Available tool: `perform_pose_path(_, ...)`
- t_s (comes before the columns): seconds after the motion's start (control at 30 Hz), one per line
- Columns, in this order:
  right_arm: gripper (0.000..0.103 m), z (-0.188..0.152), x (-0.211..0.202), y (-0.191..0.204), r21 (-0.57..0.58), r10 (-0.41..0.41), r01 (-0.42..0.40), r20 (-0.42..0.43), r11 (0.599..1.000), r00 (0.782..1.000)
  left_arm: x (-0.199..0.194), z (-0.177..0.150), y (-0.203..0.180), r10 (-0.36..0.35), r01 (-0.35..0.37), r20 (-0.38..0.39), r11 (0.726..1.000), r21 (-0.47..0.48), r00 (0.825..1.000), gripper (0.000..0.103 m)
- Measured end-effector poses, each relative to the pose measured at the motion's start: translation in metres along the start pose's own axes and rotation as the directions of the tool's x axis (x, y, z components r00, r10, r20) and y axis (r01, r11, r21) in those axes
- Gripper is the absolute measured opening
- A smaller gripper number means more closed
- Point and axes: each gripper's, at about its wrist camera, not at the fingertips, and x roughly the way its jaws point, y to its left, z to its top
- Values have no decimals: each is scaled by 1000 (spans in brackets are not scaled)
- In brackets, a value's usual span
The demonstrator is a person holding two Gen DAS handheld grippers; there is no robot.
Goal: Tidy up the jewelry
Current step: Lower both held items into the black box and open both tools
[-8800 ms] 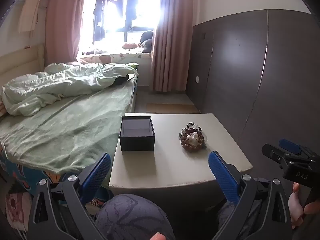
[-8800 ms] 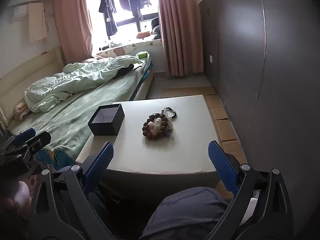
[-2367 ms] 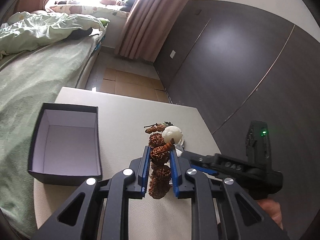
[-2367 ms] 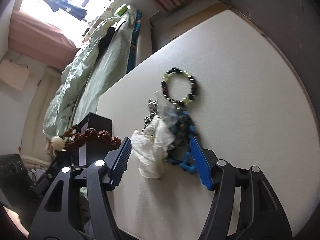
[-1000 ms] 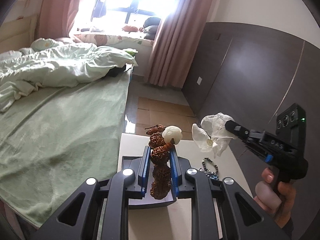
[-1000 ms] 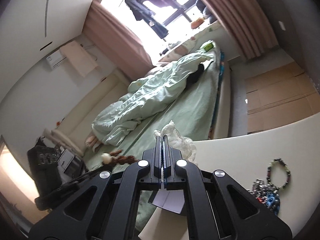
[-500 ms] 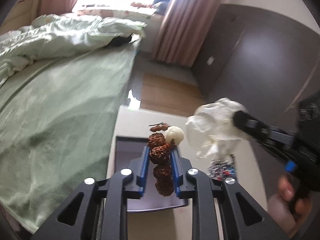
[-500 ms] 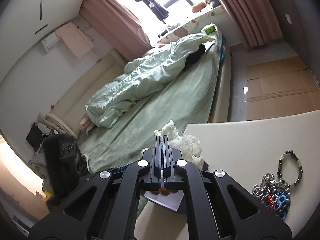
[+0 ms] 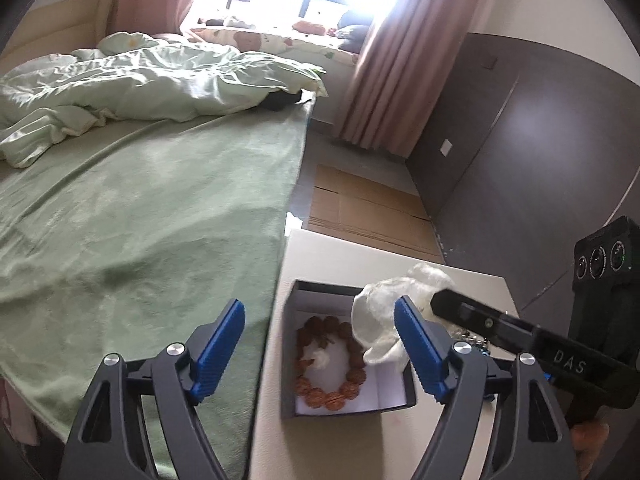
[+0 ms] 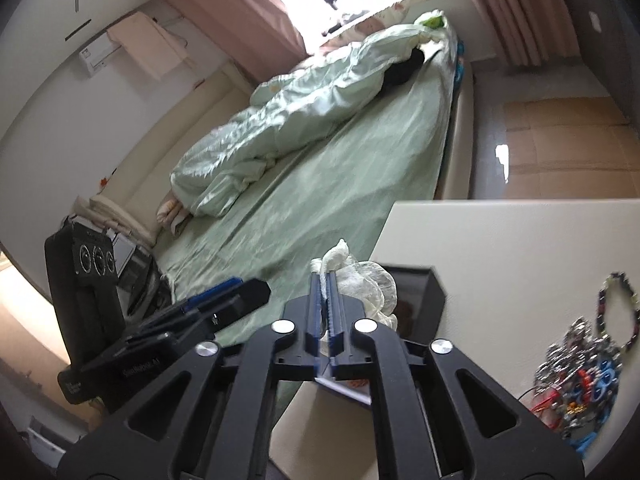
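The left tongs point(image 9: 320, 344) stand spread wide and hold nothing, hovering above the near edge of the cream worktop point(image 9: 320, 256) where it meets the bed. Only the left wrist view looks down into the dark open box point(image 9: 348, 410): on its white lining lies the brown bead bracelet point(image 9: 332, 360) in a ring, its 1 pale bead resting inside the loop. The right wrist view shows just a far corner of that box point(image 10: 424, 296) behind its own fingers.

The right tongs point(image 10: 325, 284) are pressed together, pinching the white sheer pouch point(image 10: 360, 284) at its edge; in the left wrist view the same pouch point(image 9: 380, 320) hangs from the tip of the right tongs point(image 9: 440, 300) over the right side of the box, above the bracelet.

Only the right wrist view shows the remaining pile of jewelry point(image 10: 576, 368), silver and blue pieces in a tangle on the worktop well to the right of the box, with a dark-and-green bead bracelet point(image 10: 616, 312) just beyond it.

Farther off, the green bed point(image 9: 140, 220) runs along the worktop's left edge, with a crumpled duvet point(image 9: 140, 84) at its far end.
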Motion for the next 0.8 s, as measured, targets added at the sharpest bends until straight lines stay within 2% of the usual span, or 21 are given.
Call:
perform_pose_path(0.07,81,-2,1,-1,10,-24,24,-14,1000,1000,-5,-1,4,16,-16,0,1000,-9,1000,82)
perform_pose_path(0.1,85,-3,-4,-2,22,-56,56,12,998,998,-8,-1,6,22,-22,5,1000,-15,1000,87)
perform_pose_path(0.23,85,-5,-23,-12,61,-72,70,40,996,997,-20,-4,3,34,-34,26,999,-11,999,90)
perform_pose_path(0.47,85,-17,-78,-55,212,-178,154,102,965,979,-32,-6,-14,12,-12,37,1000,-2,999,92)
perform_pose_path(0.63,85,-28,-108,-84,296,-249,210,102,932,963,-34,-8,-41,-23,22,39,1000,19,999,92)
perform_pose_path(0.8,85,-45,-126,-97,309,-296,255,95,916,950,-29,-13,-65,-58,57,24,997,48,998,92)
